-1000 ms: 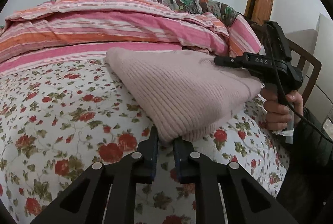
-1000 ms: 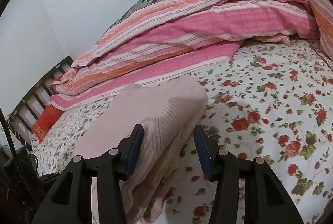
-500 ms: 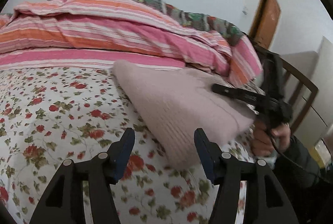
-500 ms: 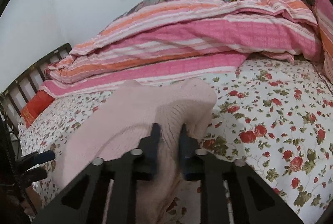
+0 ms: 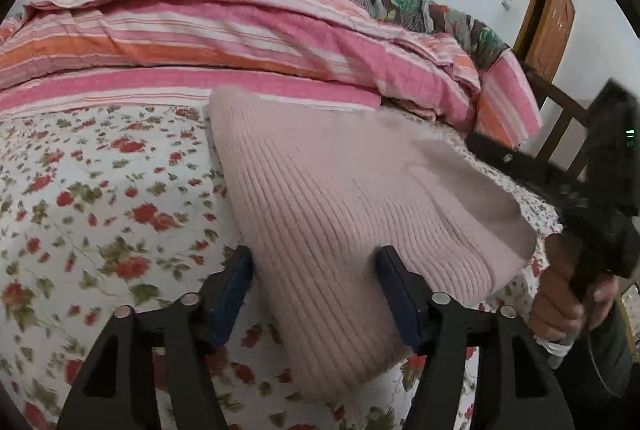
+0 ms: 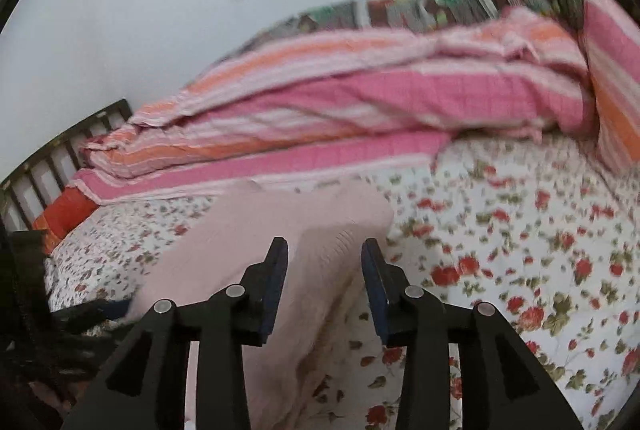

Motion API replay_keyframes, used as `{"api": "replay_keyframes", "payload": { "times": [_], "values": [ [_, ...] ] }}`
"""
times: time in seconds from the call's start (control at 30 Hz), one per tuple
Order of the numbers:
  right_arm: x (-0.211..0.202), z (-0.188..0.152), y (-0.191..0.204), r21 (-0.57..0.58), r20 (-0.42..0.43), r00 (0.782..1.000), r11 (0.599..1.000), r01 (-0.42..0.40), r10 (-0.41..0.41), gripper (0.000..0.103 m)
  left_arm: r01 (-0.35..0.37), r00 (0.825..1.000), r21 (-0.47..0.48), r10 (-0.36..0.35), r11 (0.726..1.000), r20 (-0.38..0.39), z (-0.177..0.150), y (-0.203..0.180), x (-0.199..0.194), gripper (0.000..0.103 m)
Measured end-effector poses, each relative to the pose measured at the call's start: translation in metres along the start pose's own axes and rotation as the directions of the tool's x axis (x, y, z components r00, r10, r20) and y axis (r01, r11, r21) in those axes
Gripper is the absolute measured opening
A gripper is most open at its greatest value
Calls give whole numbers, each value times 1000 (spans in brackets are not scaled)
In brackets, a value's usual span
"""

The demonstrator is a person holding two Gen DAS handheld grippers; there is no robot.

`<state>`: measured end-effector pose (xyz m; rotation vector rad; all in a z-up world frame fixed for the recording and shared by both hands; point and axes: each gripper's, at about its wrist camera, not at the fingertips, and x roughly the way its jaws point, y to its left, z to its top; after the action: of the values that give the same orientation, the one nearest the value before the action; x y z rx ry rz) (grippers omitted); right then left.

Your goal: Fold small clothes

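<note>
A folded pale pink ribbed knit sweater [image 5: 344, 198] lies on the floral bed sheet [image 5: 100, 214]. My left gripper [image 5: 316, 270] is open, its jaws astride the sweater's near edge. In the right wrist view the same sweater [image 6: 256, 230] lies ahead. My right gripper [image 6: 324, 262] is open, its blue-padded jaws on either side of the sweater's folded end. The right gripper also shows in the left wrist view [image 5: 568, 190], held in a hand at the sweater's right side.
A striped pink and orange quilt [image 5: 224, 42] is piled along the back of the bed, also in the right wrist view [image 6: 360, 102]. A dark slatted bed frame [image 6: 52, 146] stands at the left. A wooden door [image 5: 548, 26] stands at the far right.
My left gripper opened from the sweater's corner and now straddles its edge. My right gripper shut on the folded end half a second ago and has opened again.
</note>
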<state>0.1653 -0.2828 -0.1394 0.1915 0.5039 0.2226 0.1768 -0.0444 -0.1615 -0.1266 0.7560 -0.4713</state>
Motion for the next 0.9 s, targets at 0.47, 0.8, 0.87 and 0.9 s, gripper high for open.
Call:
{"api": "replay_keyframes", "payload": {
  "times": [0.47, 0.8, 0.87, 0.9],
  "values": [
    [32, -21, 3, -79, -152, 981, 991, 106, -117, 38, 2, 999, -68, 1, 998, 51, 10, 8, -1, 68],
    [31, -25, 6, -76, -142, 982, 991, 112, -122, 44, -37, 992, -100, 49, 994, 119, 14, 8, -7, 68],
    [31, -25, 5, -71, -142, 982, 991, 113, -122, 46, -41, 993, -115, 54, 993, 109, 14, 10, -3, 68],
    [31, -25, 5, -69, -142, 982, 991, 113, -122, 46, -36, 993, -126, 50, 991, 103, 14, 11, 0, 68]
  ]
}}
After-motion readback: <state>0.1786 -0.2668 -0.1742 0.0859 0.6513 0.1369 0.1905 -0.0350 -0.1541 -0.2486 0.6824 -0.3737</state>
